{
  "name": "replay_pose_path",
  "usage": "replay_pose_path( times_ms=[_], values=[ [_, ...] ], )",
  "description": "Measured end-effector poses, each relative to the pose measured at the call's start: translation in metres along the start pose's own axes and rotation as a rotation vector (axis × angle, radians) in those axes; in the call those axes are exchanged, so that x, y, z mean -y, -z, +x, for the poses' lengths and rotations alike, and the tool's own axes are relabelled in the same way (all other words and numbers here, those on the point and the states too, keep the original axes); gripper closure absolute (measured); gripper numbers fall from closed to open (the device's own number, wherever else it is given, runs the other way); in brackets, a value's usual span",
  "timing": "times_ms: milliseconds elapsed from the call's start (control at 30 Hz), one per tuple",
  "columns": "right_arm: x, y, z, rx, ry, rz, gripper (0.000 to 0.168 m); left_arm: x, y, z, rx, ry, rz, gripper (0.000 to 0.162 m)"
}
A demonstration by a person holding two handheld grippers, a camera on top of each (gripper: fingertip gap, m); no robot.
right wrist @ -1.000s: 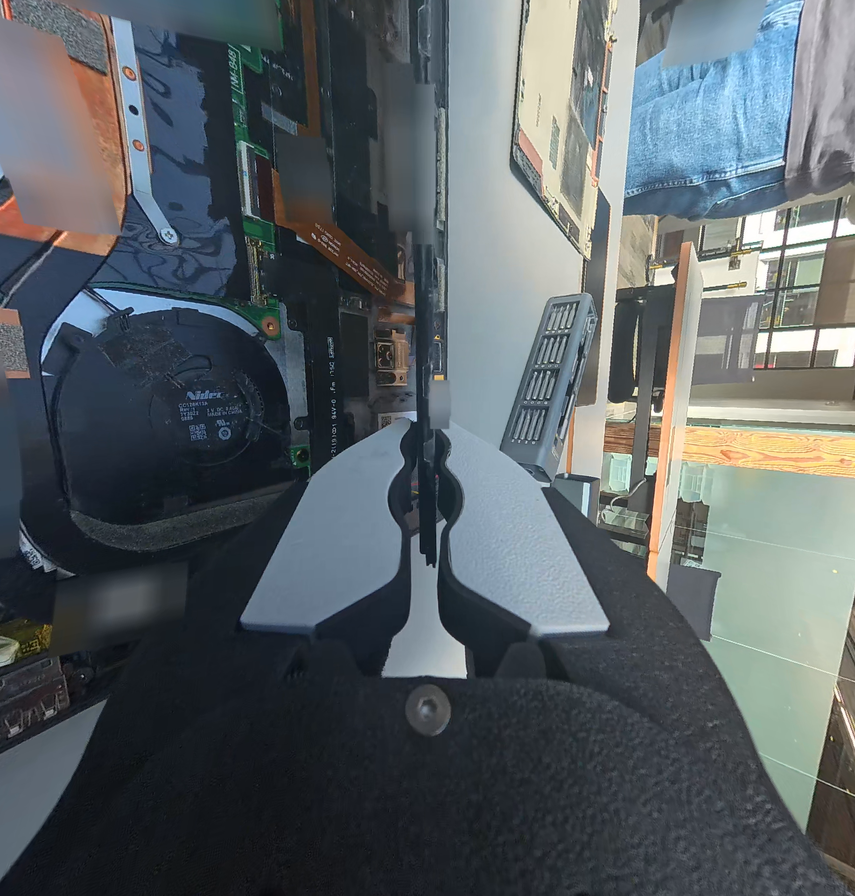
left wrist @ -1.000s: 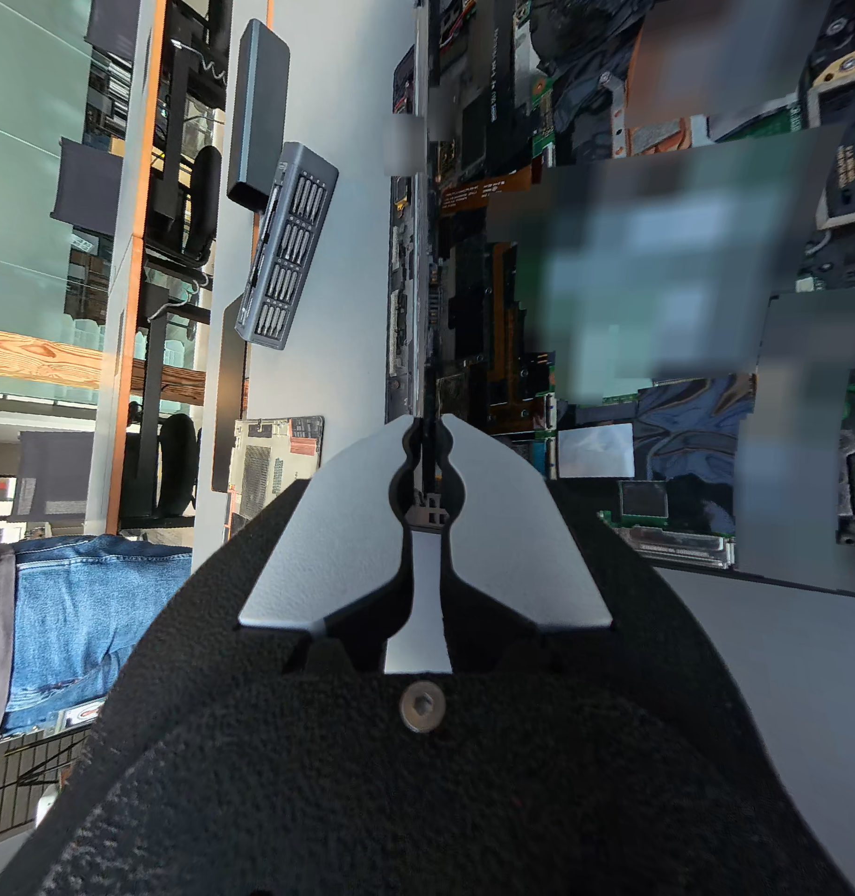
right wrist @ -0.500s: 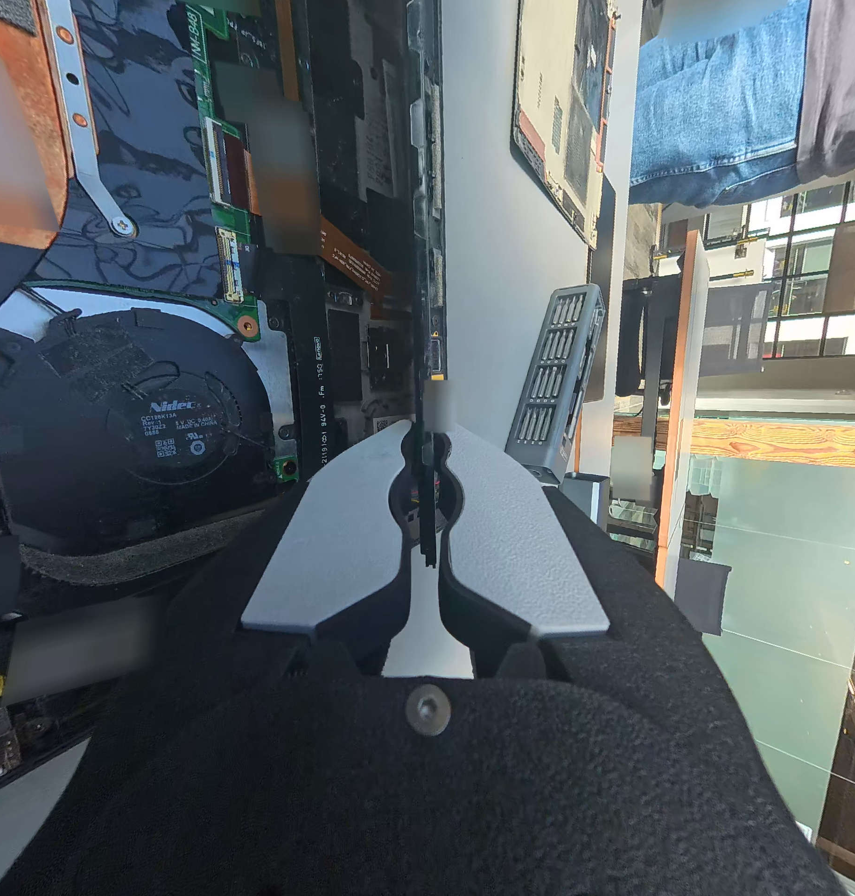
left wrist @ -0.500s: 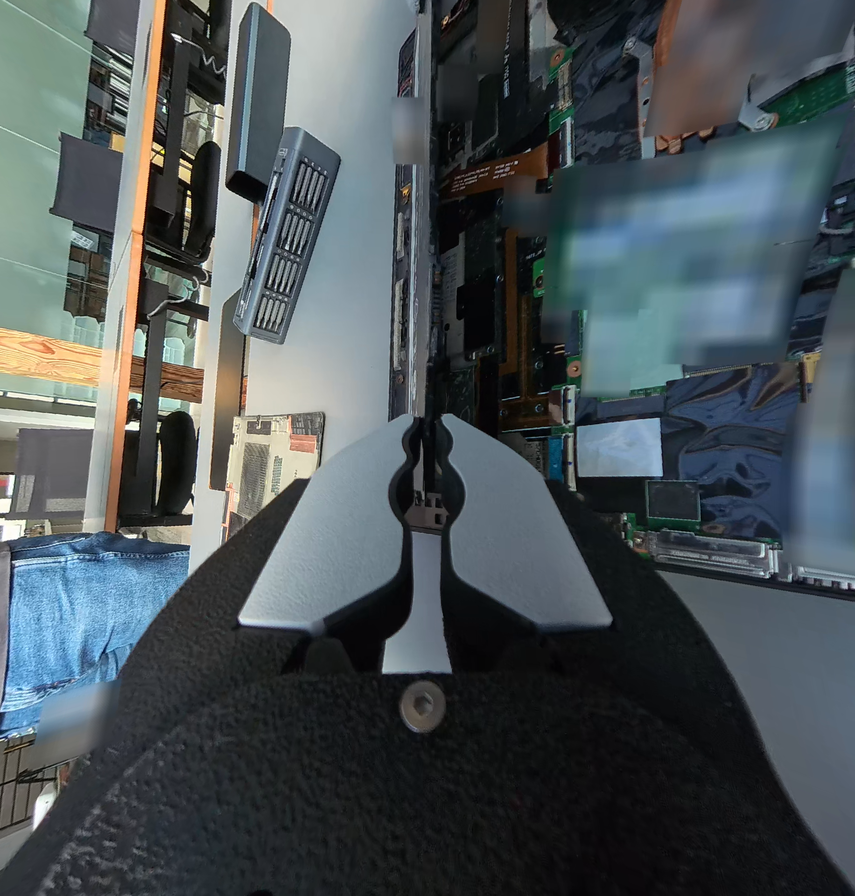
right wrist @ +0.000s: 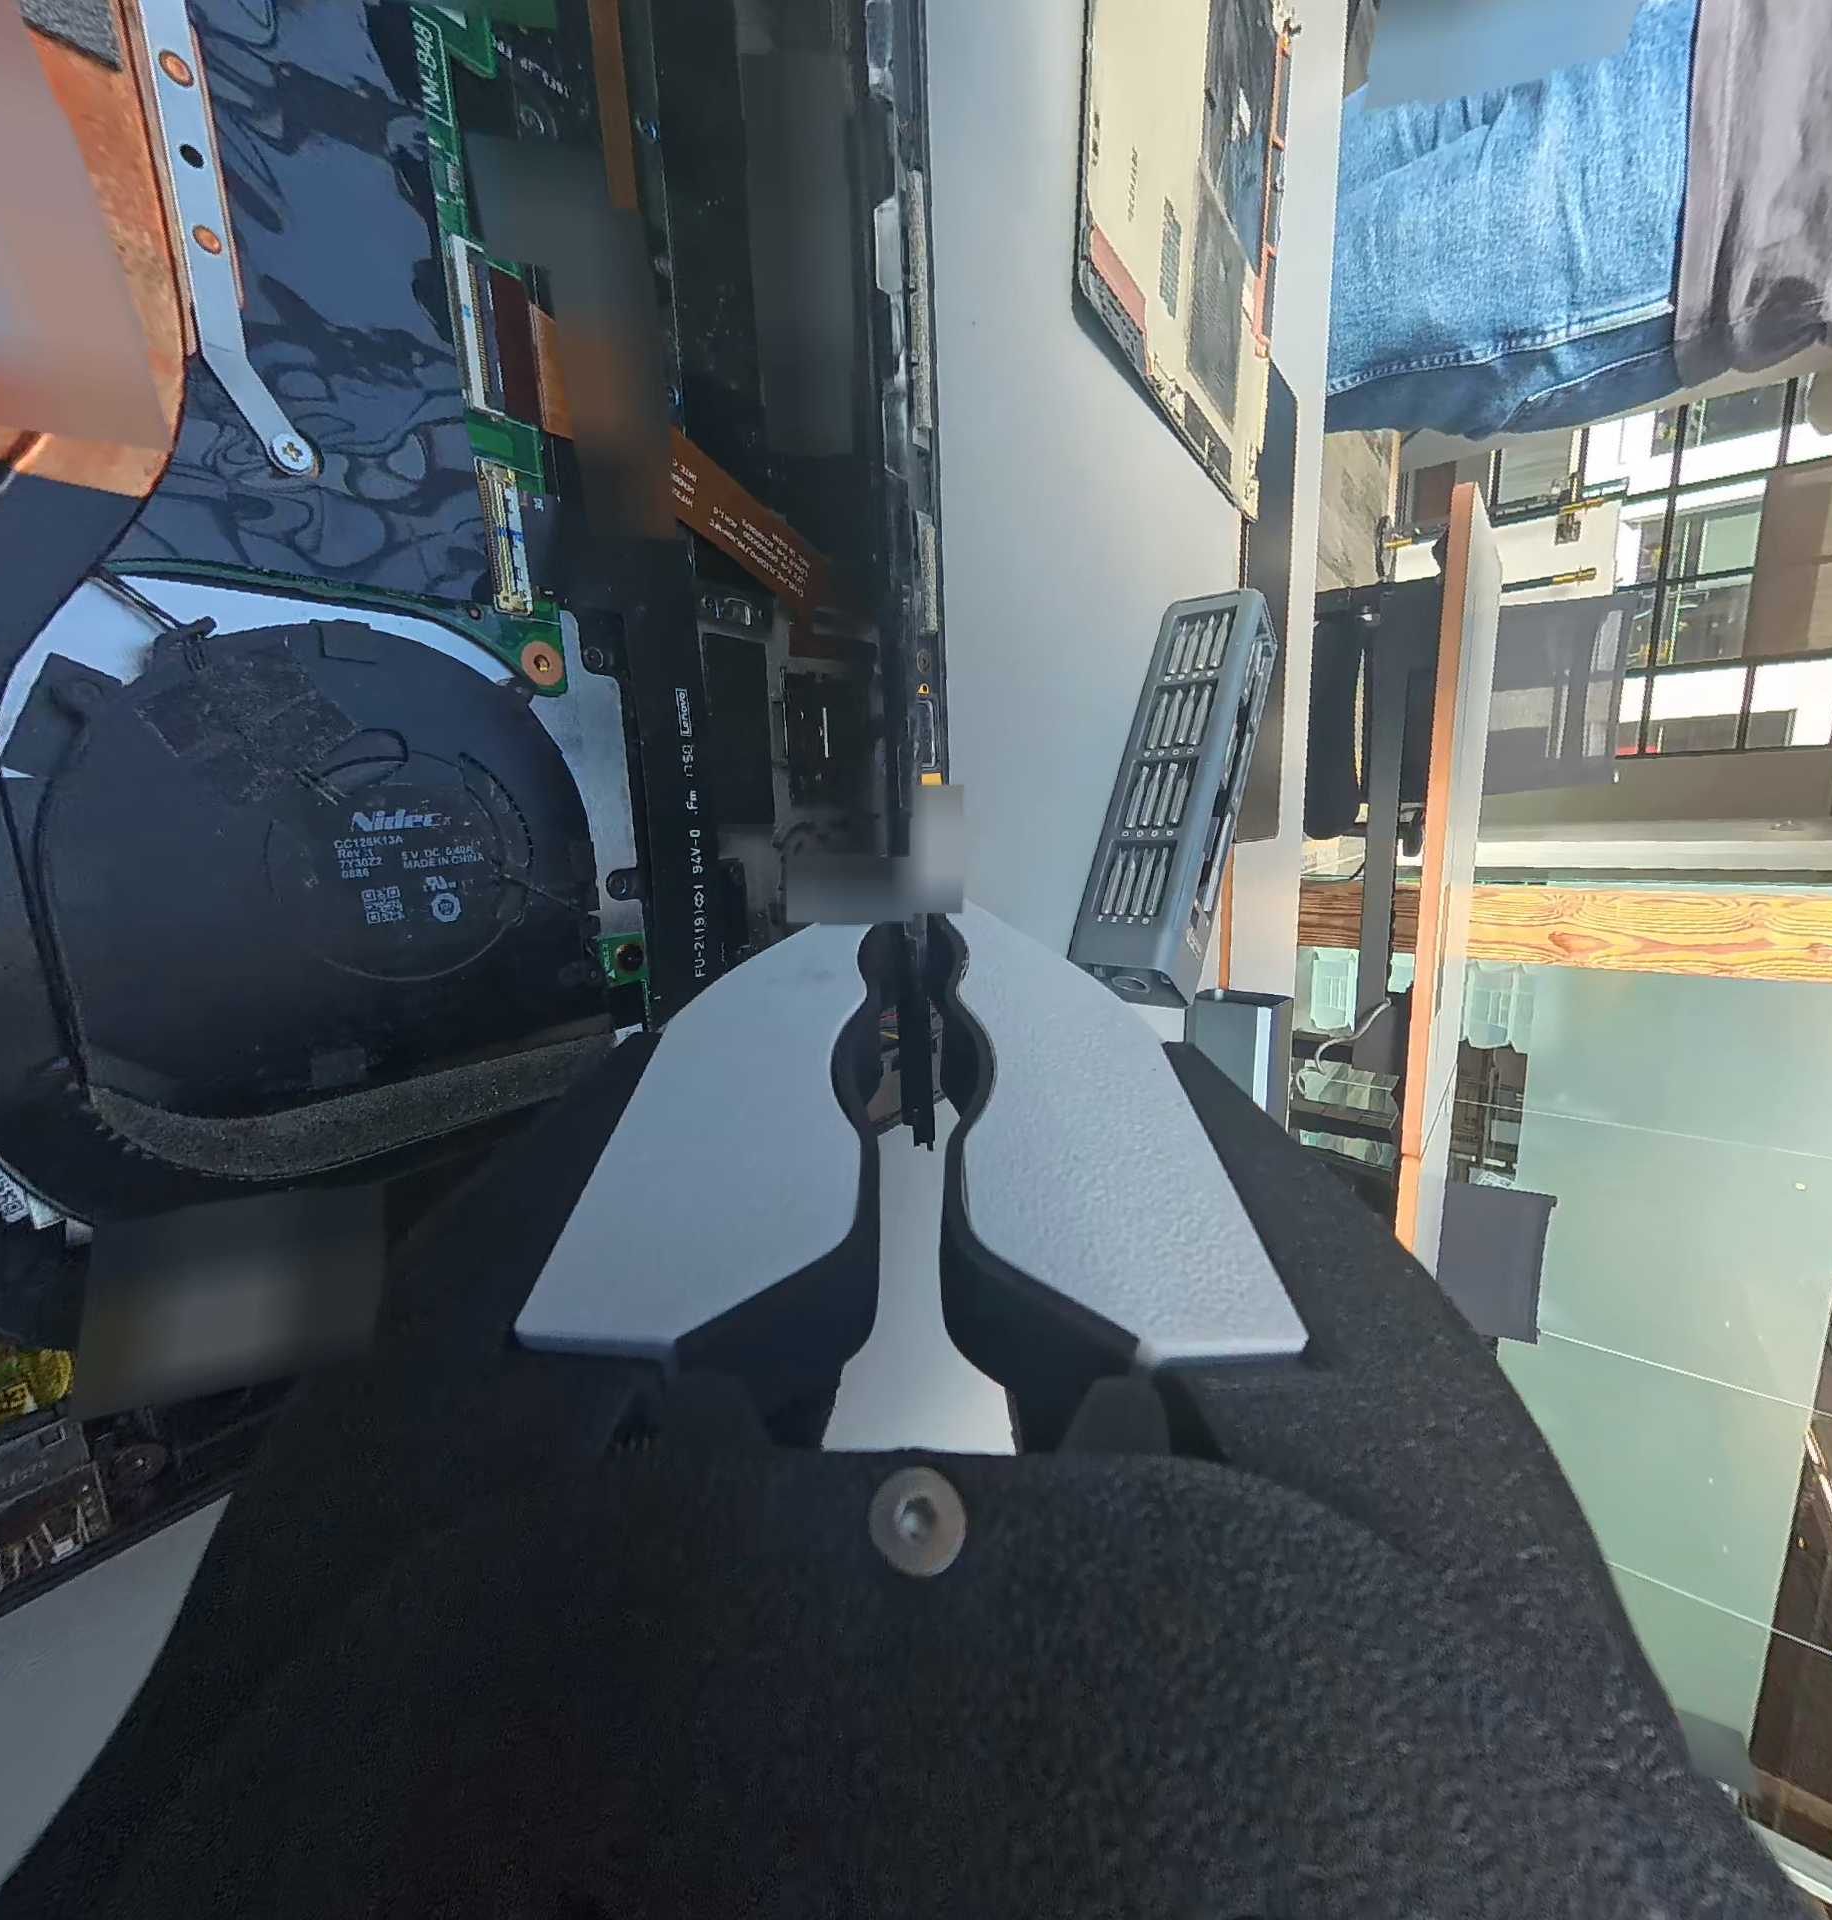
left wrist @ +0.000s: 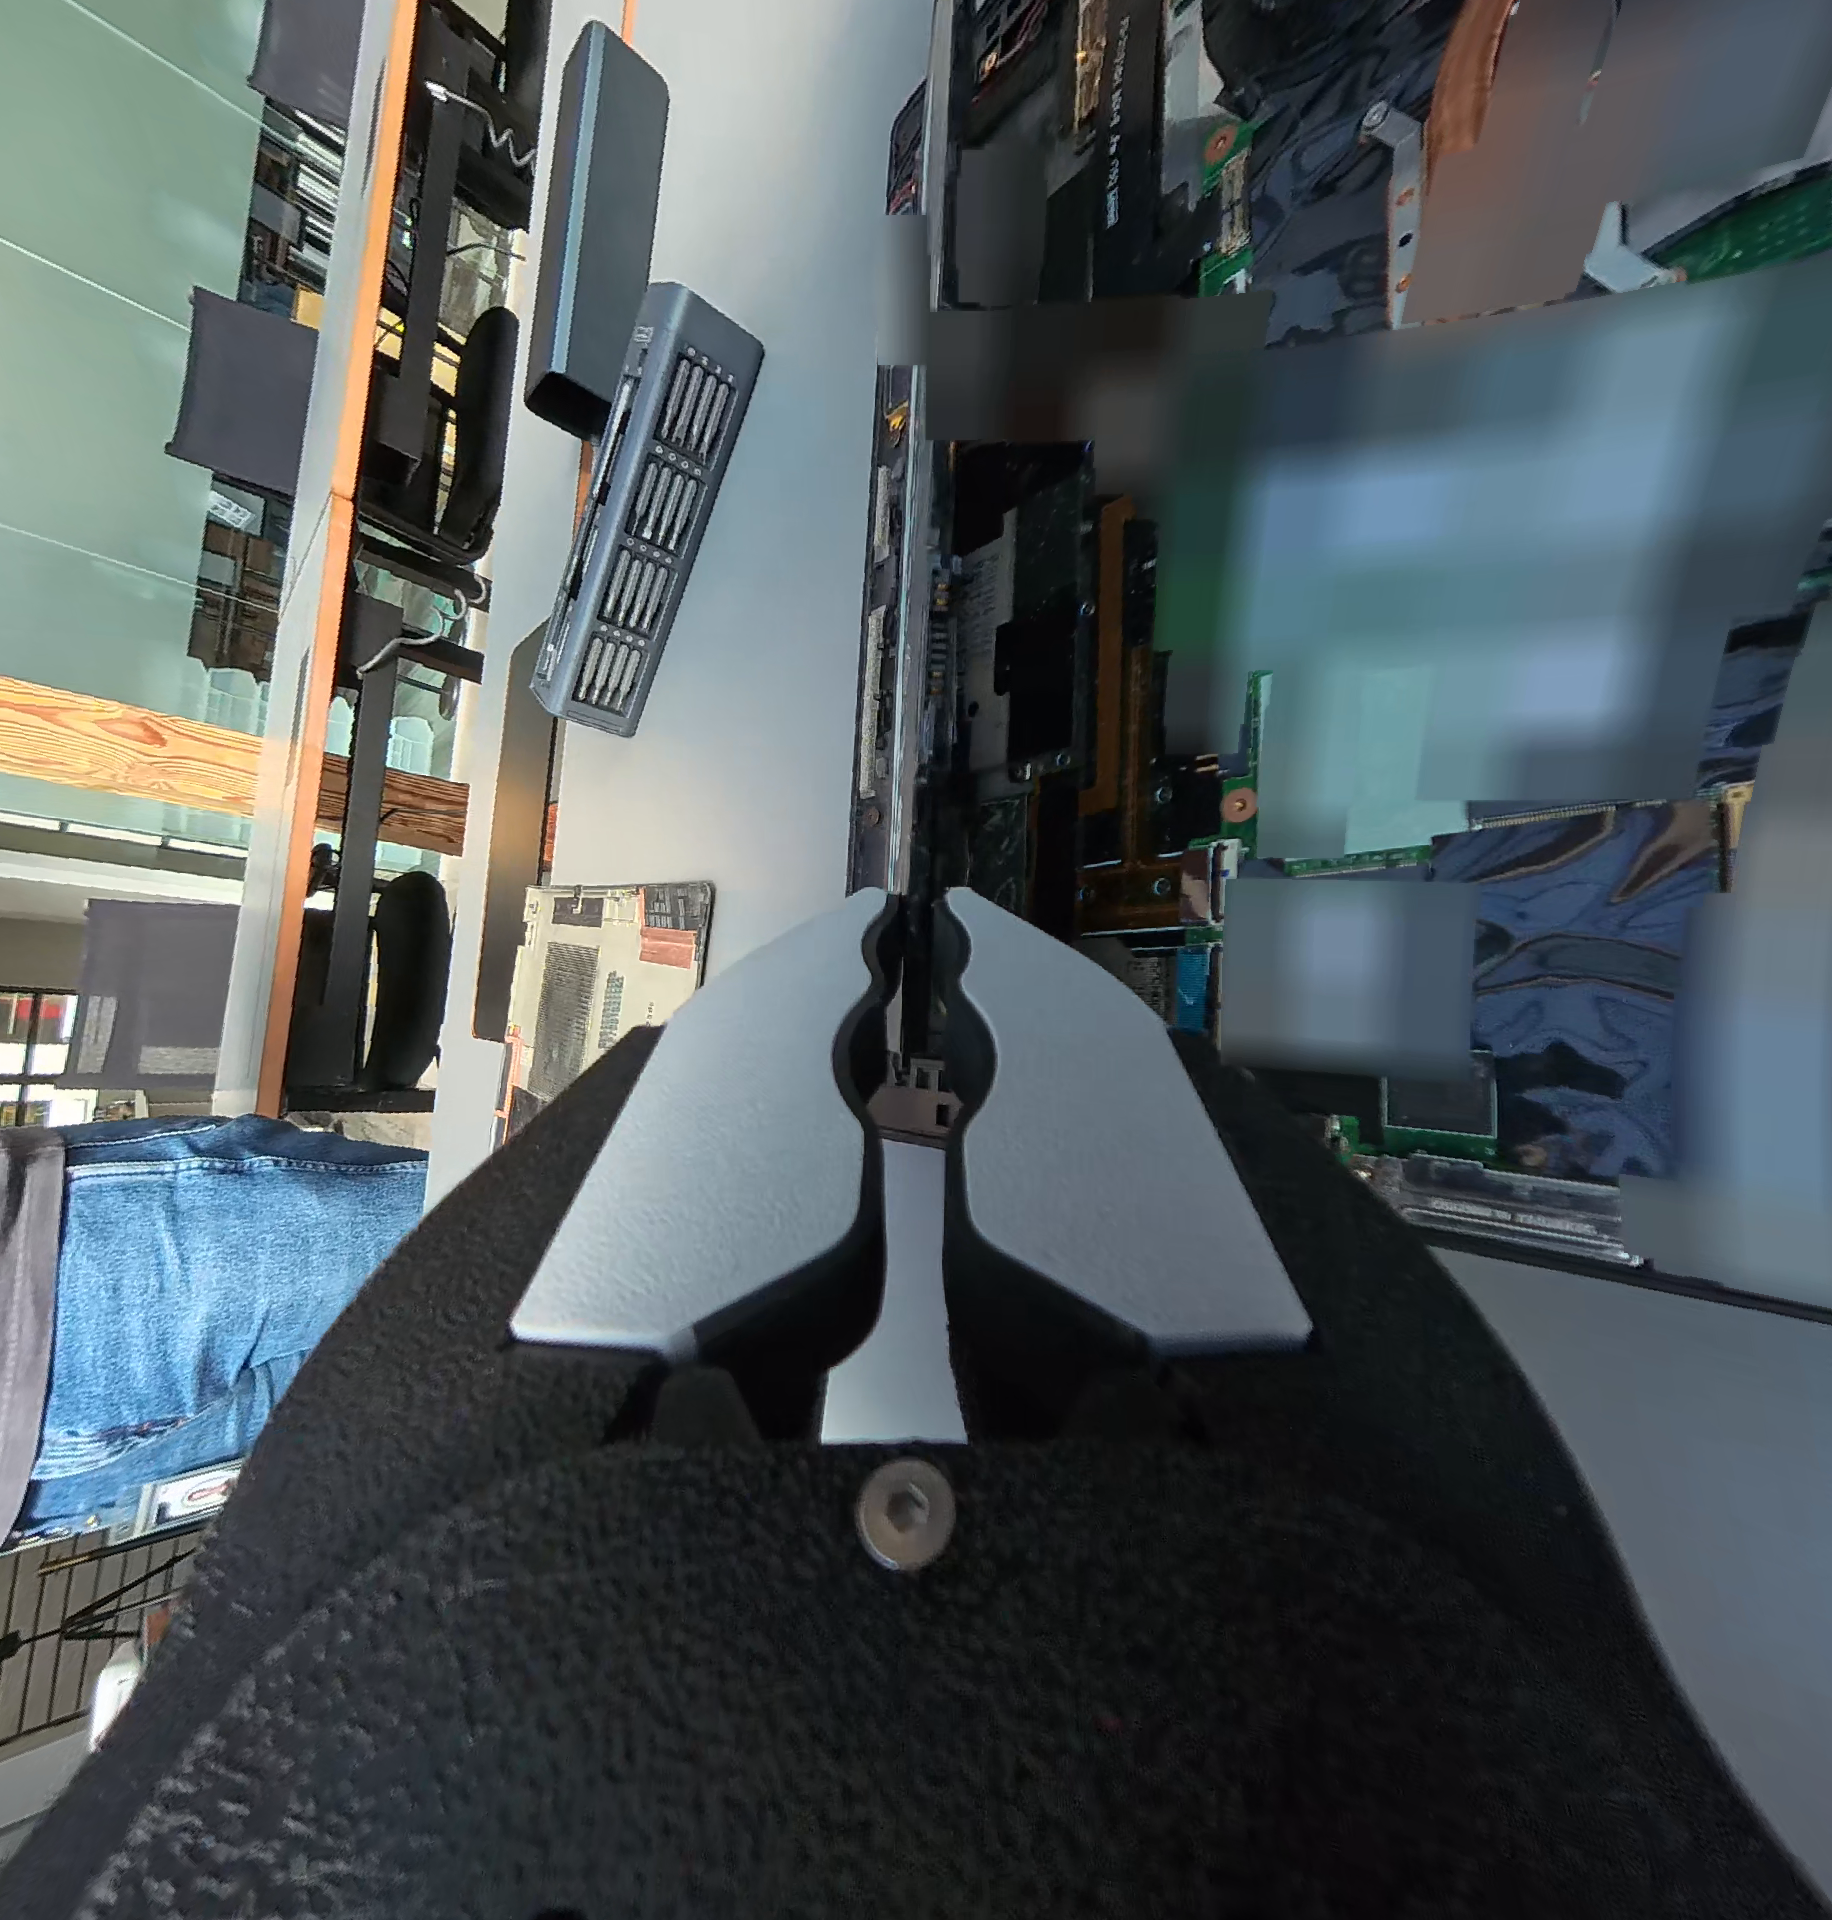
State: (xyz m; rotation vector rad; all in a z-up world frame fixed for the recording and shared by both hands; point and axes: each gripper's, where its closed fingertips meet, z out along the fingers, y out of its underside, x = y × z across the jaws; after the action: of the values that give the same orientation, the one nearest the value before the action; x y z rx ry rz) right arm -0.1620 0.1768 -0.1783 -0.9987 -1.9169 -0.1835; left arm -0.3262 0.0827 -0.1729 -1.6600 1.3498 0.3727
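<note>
bit tray (left wrist: 647,509) lies on the table (left wrist: 787,582) beside the opened laptop (left wrist: 1037,665), its case (left wrist: 595,208) behind.

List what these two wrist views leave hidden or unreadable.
- Left wrist view: mosaic patches cover much of the opened laptop board.
- Right wrist view: the cooling fan is cut off at the left edge.
- Both views: each gripper's own body hides the table beneath; left gripper, right gripper.

In your left wrist view, bare table (left wrist: 787,499) runs from 12 to 10 o'clock between the laptop edge (left wrist: 907,623) and the bit case (left wrist: 647,509). The box (left wrist: 595,218) blocks 11 o'clock, and the cover (left wrist: 600,977) lies at 9. In your right wrist view, the table (right wrist: 1026,520) is open at 12 to 1, with the bit case (right wrist: 1177,790) at 2.
</note>
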Motion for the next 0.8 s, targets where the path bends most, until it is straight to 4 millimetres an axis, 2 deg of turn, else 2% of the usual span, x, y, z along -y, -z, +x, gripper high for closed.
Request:
replay_pose_path(
  times_ms=[133,533,800],
  values=[
    [0.001,-0.001,0.0,-0.009,0.023,-0.006,0.163,0.0,0.001,-0.003,0.027,-0.038,-0.001,0.157],
    [0.001,-0.001,-0.005,-0.051,0.088,-0.035,0.163,-0.004,-0.001,0.005,0.015,0.002,0.002,0.157],
    [0.001,-0.001,-0.009,-0.094,0.077,-0.039,0.163,-0.004,-0.003,0.01,0.004,0.211,0.028,0.155]
  ],
)
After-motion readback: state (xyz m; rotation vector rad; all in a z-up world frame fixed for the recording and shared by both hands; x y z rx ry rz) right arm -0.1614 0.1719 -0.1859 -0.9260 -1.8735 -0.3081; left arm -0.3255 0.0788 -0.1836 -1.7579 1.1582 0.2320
